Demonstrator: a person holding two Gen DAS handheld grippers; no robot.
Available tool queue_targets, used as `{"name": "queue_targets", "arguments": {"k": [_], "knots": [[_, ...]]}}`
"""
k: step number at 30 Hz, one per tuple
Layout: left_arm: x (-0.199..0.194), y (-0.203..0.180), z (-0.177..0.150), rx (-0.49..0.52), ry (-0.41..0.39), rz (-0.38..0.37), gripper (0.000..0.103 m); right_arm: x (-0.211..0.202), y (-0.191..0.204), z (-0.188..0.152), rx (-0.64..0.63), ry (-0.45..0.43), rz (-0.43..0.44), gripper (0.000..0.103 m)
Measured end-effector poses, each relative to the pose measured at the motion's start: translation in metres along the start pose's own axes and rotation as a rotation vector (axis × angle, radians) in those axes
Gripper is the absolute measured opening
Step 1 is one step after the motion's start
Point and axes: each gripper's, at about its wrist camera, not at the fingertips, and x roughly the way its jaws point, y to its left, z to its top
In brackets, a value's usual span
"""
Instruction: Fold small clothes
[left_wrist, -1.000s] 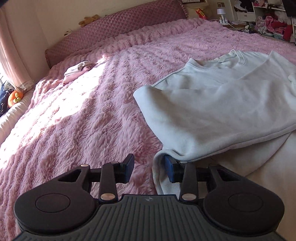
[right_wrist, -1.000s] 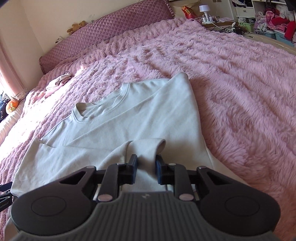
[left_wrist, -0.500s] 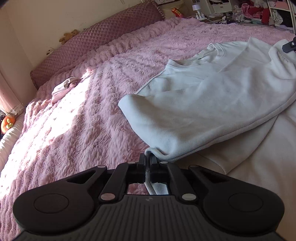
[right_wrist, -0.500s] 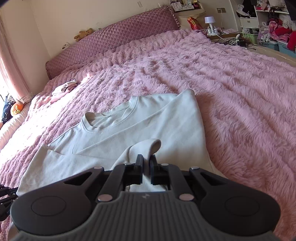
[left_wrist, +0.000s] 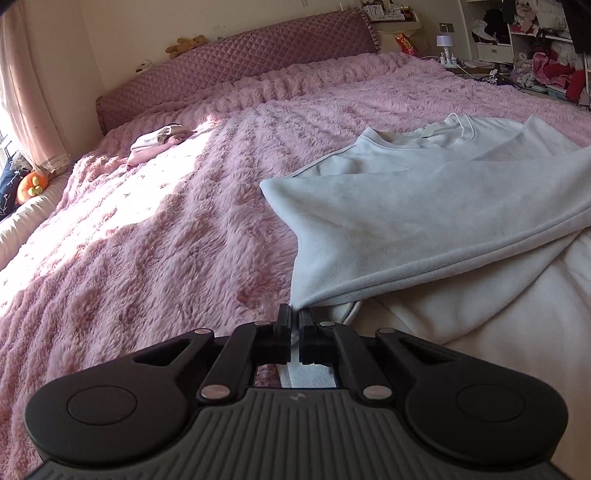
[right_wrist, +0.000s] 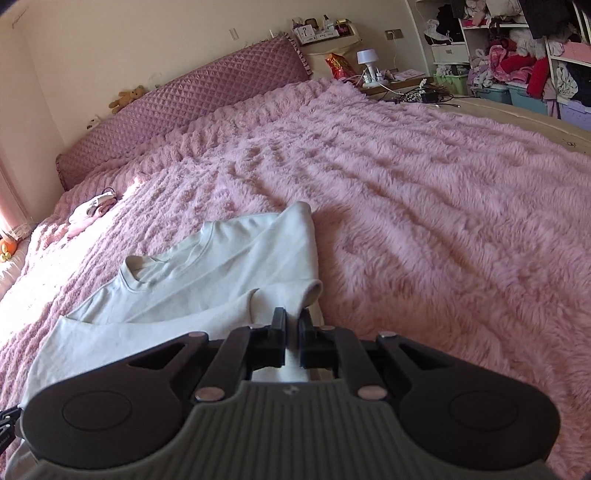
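**Both hem corners pinched, collar straight ahead**

My left fingers are clenched on the near left corner of the shirt; a strip of its hem runs down between them toward the camera. My right fingers are clenched the same way on the near right corner, cloth bunched up just past the tips, having just finished closing on it.

Outward from both grips the shirt lies on the bed, over its pink fuzzy blanket. Its long axis runs away from me: hem at my fingers, collar at the far end, pointing toward the headboard. From the left fingers the body spreads to the right; from the right fingers it spreads to the left, so the garment sits between my two hands, neither nearer than the other. One sleeve already lies folded across the chest.

As I judge it, the coming move is a fold along that axis: both corners carried forward together, hem onto collar. Uneven travel would skew the fold.

Far off to the left lies a small pile of clothes, well apart.
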Motion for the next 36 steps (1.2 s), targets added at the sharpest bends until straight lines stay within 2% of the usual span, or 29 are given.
{"name": "queue_targets", "arguments": {"k": [2, 4, 5, 7, 8, 11, 14, 17, 18, 19, 20, 24, 28, 30, 31, 32, 36], "knots": [[0.000, -0.002, -0.003, 0.021, 0.010, 0.011, 0.003, 0.012, -0.004, -0.013, -0.016, 0.036, -0.017, 0.005], [-0.002, -0.004, -0.006, 0.038, 0.012, 0.011, 0.003, 0.014, -0.012, -0.019, 0.043, 0.041, 0.006, 0.011], [-0.004, -0.002, -0.006, 0.043, 0.013, 0.011, 0.003, 0.009, -0.020, -0.018, 0.098, 0.035, 0.029, 0.023], [-0.007, 0.002, -0.007, 0.041, 0.021, 0.013, 0.002, -0.005, -0.026, -0.018, 0.161, 0.015, 0.068, 0.036], [-0.010, 0.004, -0.008, 0.037, 0.019, 0.019, 0.002, -0.014, -0.027, -0.018, 0.167, 0.002, 0.069, 0.039], [-0.029, 0.014, -0.005, -0.040, -0.023, 0.024, 0.003, -0.032, -0.029, -0.022, 0.161, 0.022, 0.092, 0.039], [-0.051, 0.016, 0.003, -0.119, -0.094, -0.048, 0.004, -0.033, -0.027, -0.031, 0.134, 0.066, 0.079, 0.039], [-0.056, 0.004, 0.010, -0.121, -0.121, -0.094, 0.006, -0.026, -0.025, -0.039, 0.140, 0.099, 0.077, 0.038], [-0.055, 0.001, 0.011, -0.120, -0.125, -0.105, 0.006, -0.024, -0.025, -0.041, 0.147, 0.109, 0.087, 0.034], [-0.052, -0.003, 0.012, -0.120, -0.130, -0.115, 0.007, -0.021, -0.024, -0.042, 0.153, 0.121, 0.090, 0.008], [-0.049, -0.006, 0.013, -0.124, -0.131, -0.126, 0.007, -0.020, -0.023, -0.042, 0.154, 0.125, 0.086, 0.002], [-0.029, -0.012, 0.016, -0.166, -0.093, -0.136, 0.007, -0.039, -0.015, -0.041, 0.120, 0.058, 0.075, 0.001], [-0.004, -0.010, 0.008, -0.212, 0.021, -0.104, 0.007, -0.032, -0.021, -0.050, 0.109, 0.152, 0.047, 0.002], [0.001, -0.006, 0.003, -0.233, 0.059, -0.093, 0.007, -0.033, -0.020, -0.054, 0.060, 0.148, 0.032, 0.004], [-0.003, -0.004, 0.001, -0.247, 0.052, -0.095, 0.007, -0.039, -0.019, -0.053, 0.047, 0.127, 0.025, 0.012], [-0.009, -0.003, 0.002, -0.253, 0.036, -0.091, 0.007, -0.044, -0.017, -0.051, 0.037, 0.099, 0.020, 0.014], [-0.032, -0.007, 0.015, -0.248, -0.088, -0.117, 0.008, -0.057, -0.002, -0.034, -0.045, -0.068, 0.015, 0.016]]}}
